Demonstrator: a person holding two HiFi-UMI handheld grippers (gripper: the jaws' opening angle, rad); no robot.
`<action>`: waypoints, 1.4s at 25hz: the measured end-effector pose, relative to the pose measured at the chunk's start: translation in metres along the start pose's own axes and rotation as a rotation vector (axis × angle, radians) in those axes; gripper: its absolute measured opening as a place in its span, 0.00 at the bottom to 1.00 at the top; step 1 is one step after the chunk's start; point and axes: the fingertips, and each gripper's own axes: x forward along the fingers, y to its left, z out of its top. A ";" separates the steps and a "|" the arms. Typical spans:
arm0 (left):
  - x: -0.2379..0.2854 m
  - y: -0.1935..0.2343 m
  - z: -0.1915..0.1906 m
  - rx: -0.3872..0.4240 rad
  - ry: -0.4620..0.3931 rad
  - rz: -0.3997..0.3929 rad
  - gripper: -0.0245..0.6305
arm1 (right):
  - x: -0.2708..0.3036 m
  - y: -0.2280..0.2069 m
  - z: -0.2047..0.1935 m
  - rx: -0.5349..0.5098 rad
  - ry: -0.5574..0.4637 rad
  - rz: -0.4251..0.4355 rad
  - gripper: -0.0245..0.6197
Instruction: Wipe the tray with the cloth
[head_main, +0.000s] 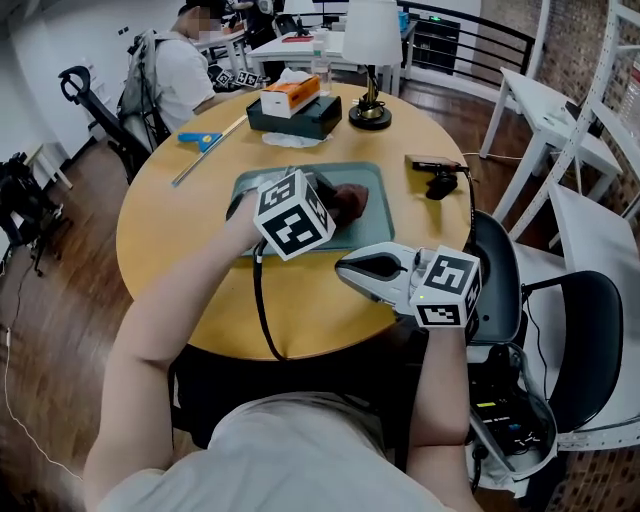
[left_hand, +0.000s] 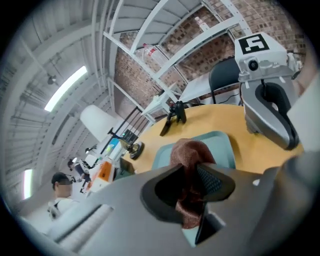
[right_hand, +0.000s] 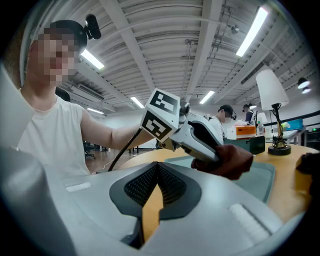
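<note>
Round wooden surface (head_main: 180, 250) in a bright workroom with brick walls and white shelving; another person sits at a desk well beyond the tray's far side.

A grey-green rectangular tray (head_main: 372, 228) lies flat near the middle of the surface, straight ahead of me. Just beyond the tray's far edge stand a white-shaded lamp (head_main: 371, 60) and a black box (head_main: 295, 115) with an orange pack on top. A small black device (head_main: 440, 182) lies to the tray's right.

My left tongs (left_hand: 192, 187) reach over the tray from its left side. They are clamped firmly on a reddish-brown cloth (left_hand: 189, 160), which bunches out past the tips and hangs down toward the tray's middle. I hold it low and gathered like this, I judge, so the loose end can be dragged across the tray floor. I cannot tell whether it presses on the tray yet.

My right tongs (head_main: 352, 268) hover by the tray's near right corner. Their tips meet with nothing between them; only the wood shows through the slit behind. I judge they wait there to steady the tray while clear of the wiping path.
</note>
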 end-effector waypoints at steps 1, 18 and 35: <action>-0.010 0.012 -0.006 -0.015 -0.009 0.057 0.16 | 0.000 0.000 0.000 0.001 0.000 0.000 0.04; -0.187 0.119 -0.168 0.022 0.248 0.809 0.16 | 0.015 -0.002 0.005 0.018 0.000 -0.019 0.04; -0.112 0.040 -0.284 0.074 0.561 0.334 0.16 | 0.042 0.012 0.006 0.016 0.018 0.029 0.04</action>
